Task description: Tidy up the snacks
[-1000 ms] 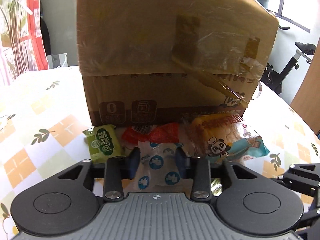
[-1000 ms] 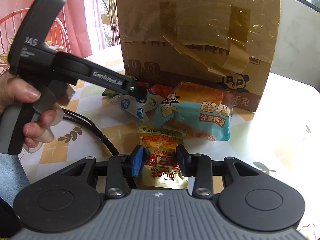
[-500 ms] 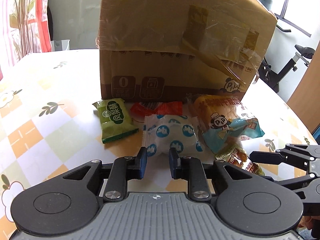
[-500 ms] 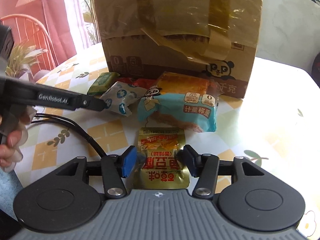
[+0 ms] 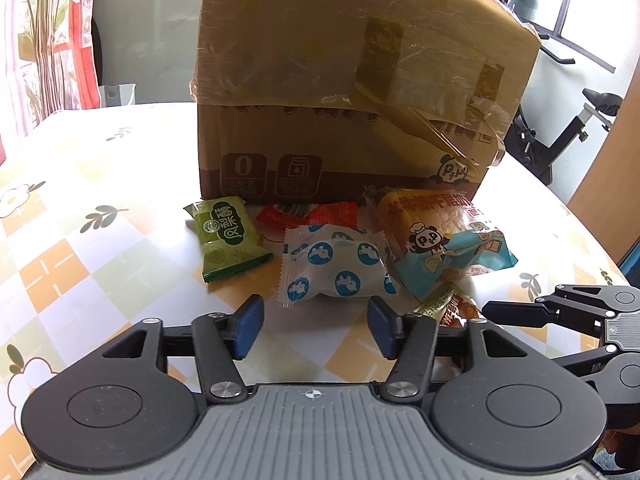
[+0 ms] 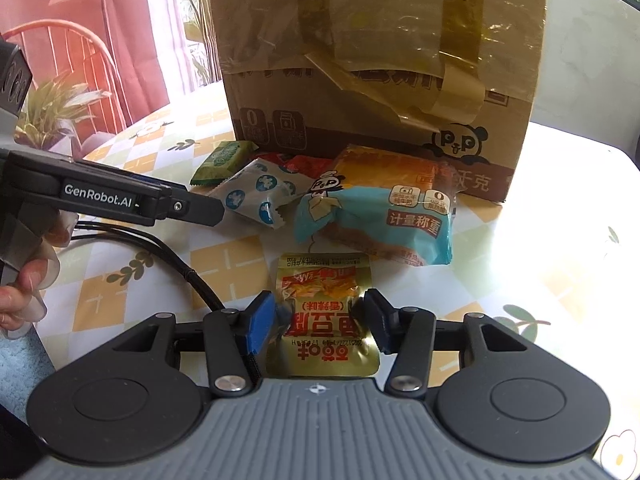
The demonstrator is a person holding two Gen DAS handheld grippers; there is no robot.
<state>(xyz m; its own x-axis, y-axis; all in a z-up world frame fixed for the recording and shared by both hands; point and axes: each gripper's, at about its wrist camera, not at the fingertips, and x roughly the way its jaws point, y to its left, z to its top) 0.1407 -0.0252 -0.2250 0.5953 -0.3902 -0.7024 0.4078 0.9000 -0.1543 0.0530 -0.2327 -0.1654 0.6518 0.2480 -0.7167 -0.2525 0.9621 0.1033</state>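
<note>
Several snacks lie in front of a taped cardboard box (image 5: 340,80) (image 6: 380,60): a green packet (image 5: 230,236), a red packet (image 5: 316,214), a white packet with blue dots (image 5: 336,268) and a panda bread bag (image 5: 444,244). My left gripper (image 5: 316,328) sits just short of the white packet. Its jaws are opening and nothing is between them. My right gripper (image 6: 320,320) is closing on a gold snack packet (image 6: 324,280) that lies flat on the table. Its pads touch the packet's creased side edges.
The table wears a cloth (image 5: 80,240) with orange checks and flowers. A person's hand (image 6: 20,300) holds the left gripper, and its black cable (image 6: 180,264) trails over the cloth. An exercise bike (image 5: 568,132) stands beyond the table's far right.
The left gripper let go of the white dotted packet, drew back from it and opened its jaws. The right gripper's jaws widened around the gold packet, then narrowed a little.
</note>
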